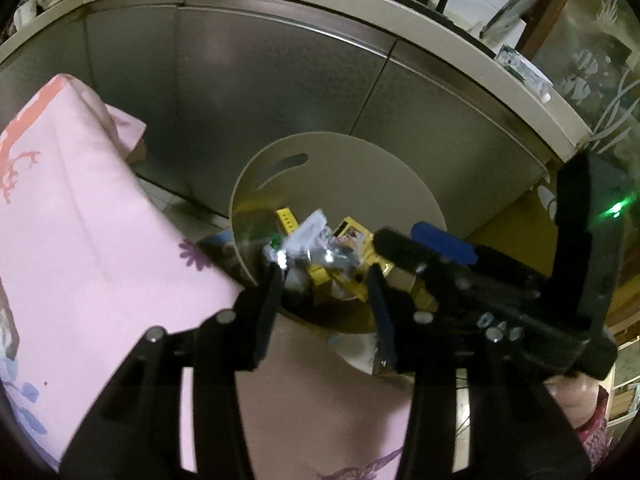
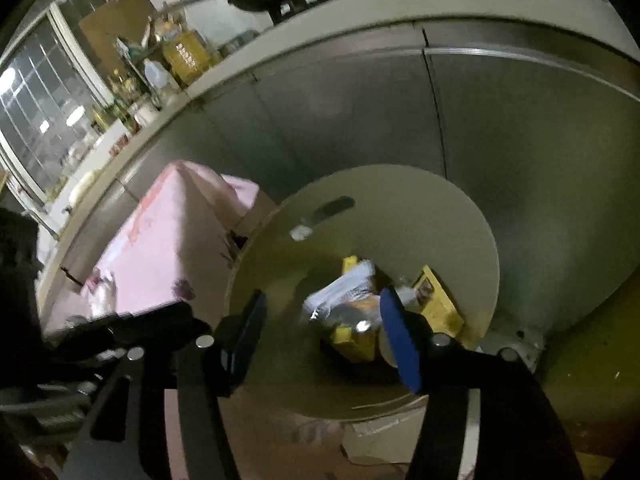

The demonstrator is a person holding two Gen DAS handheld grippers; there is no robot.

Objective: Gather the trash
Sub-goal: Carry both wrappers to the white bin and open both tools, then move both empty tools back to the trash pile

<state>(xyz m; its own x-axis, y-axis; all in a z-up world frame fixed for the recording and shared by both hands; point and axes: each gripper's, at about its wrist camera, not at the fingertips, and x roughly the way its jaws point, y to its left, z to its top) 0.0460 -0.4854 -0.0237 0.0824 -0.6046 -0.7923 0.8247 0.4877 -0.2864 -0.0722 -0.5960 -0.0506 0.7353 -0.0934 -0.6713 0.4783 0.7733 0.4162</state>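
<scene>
A: Can any lettering be read in either view?

B: No. The yellow boxes [image 2: 438,304] in the bin [image 2: 400,208] carry printing, but it is too blurred to make out.

A: And the yellow container [image 2: 185,56] up on the tabletop [image 2: 360,4]?

B: It bears dark characters, too small and soft to read. The packet [image 1: 524,68] on the tabletop edge in the left view shows print that is equally illegible.
</scene>
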